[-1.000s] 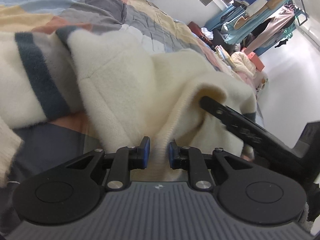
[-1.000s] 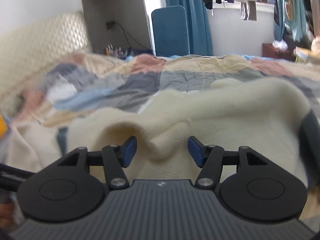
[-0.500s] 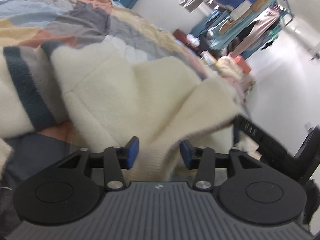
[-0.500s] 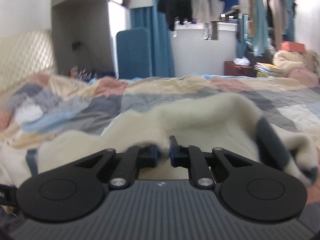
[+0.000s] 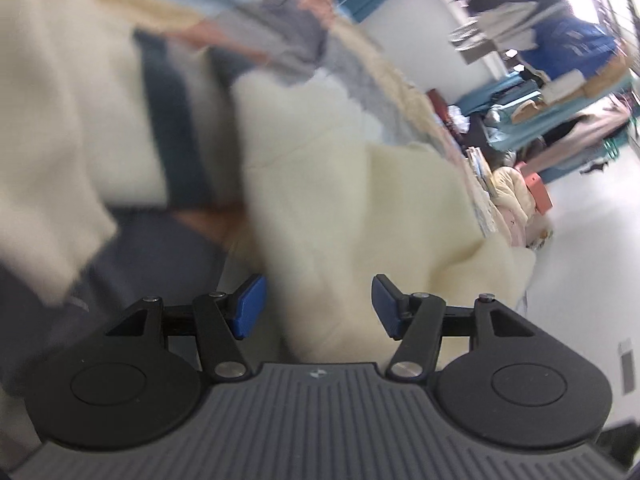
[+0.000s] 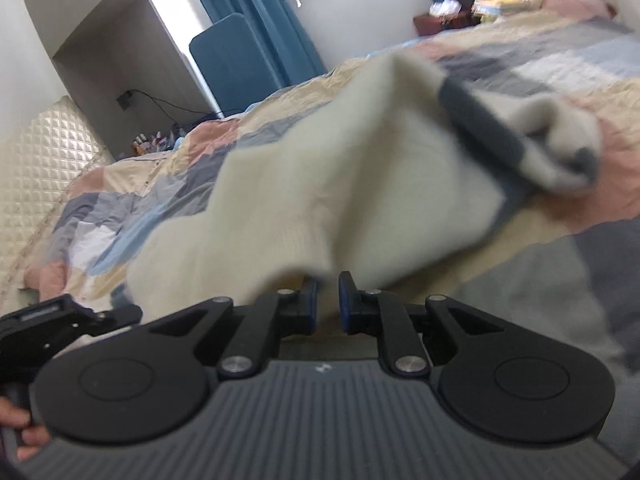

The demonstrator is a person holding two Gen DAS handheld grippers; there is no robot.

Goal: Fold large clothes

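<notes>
A cream fleece sweater with a dark blue-grey stripe lies on the bed. My left gripper is low over it. Its jaws are opening, and a cream fold sits between the blue pads without being pressed. In the right wrist view the sweater is lifted off the quilt and hangs toward the camera, its striped sleeve trailing right. My right gripper is shut on the ribbed hem. The left gripper's body shows at the lower left edge, above a person's hand.
The bed carries a patchwork quilt of grey, peach, blue and beige. A padded cream headboard stands at the left. Behind the bed are a white cabinet and a blue panel. Hanging clothes and piles line the white floor.
My left gripper let go of the hem and spread its jaws. My right gripper closed on a fold of the sweater and pulled it up and sideways; both views have rolled.
</notes>
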